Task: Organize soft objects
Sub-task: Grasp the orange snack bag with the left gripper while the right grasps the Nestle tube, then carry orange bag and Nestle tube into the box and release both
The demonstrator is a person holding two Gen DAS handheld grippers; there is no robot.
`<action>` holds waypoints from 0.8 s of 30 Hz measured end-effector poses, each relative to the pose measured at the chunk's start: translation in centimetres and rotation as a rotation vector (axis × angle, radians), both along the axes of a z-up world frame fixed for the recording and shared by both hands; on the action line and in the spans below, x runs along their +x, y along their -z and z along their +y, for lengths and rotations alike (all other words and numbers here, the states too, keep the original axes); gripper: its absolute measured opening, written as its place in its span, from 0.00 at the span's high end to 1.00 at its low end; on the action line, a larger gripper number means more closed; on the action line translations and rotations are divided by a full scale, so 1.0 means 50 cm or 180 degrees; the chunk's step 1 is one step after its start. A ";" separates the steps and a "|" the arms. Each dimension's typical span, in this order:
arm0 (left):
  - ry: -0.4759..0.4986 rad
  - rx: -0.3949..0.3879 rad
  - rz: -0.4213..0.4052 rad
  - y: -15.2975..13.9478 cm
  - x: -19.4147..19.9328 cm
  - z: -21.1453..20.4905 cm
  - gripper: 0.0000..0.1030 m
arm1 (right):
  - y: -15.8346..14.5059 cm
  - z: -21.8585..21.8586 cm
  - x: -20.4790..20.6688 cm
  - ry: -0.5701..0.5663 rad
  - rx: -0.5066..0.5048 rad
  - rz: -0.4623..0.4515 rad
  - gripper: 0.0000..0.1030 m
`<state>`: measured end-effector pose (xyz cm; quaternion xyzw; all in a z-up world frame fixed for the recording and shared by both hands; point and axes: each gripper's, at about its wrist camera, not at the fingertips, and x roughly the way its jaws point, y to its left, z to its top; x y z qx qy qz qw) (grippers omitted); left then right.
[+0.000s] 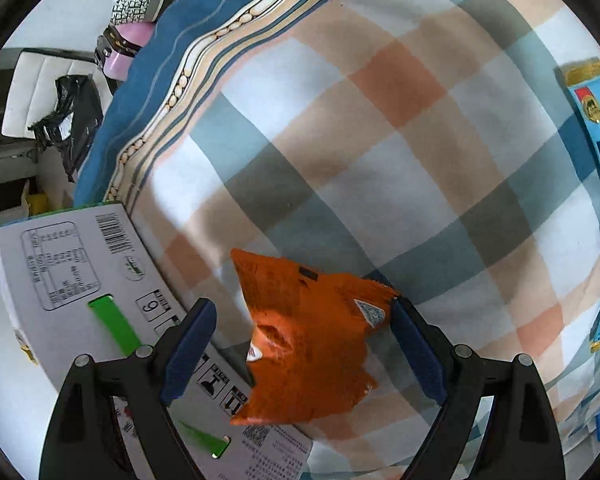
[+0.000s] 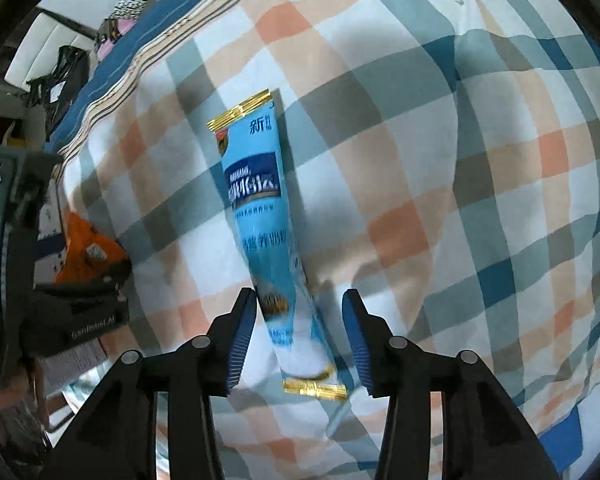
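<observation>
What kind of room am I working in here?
Probably a bedroom: the work surface is a bed with a checked sheet and a blue striped blanket, with bags heaped beyond it.

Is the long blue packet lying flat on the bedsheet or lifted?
Lying flat. The blue packet rests lengthwise on the checked bedsheet, its near end between the open right tongs, whose pads stand clear of it.

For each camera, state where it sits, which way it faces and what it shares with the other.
Left wrist: on the left gripper, facing down at the orange packet between its open fingers, beside a cardboard box.
Right wrist: on the right gripper, facing down at the blue packet.
Shared: plaid bedsheet, both packets.
</observation>
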<state>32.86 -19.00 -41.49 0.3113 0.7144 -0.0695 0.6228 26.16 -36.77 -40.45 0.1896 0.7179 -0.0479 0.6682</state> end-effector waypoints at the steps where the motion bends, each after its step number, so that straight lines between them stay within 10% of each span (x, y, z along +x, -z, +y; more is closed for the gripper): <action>1: -0.0016 -0.0035 0.0004 0.001 0.001 0.001 0.16 | 0.008 0.004 0.006 0.0006 0.0016 0.0022 0.53; 5: -0.0121 -0.0225 0.0107 0.003 0.005 0.001 0.40 | 0.034 0.021 0.029 -0.0012 -0.0041 0.0100 0.53; 24: -0.0099 -0.0263 -0.0100 -0.038 -0.052 -0.029 0.48 | 0.018 0.091 0.025 -0.0193 -0.0348 0.0148 0.81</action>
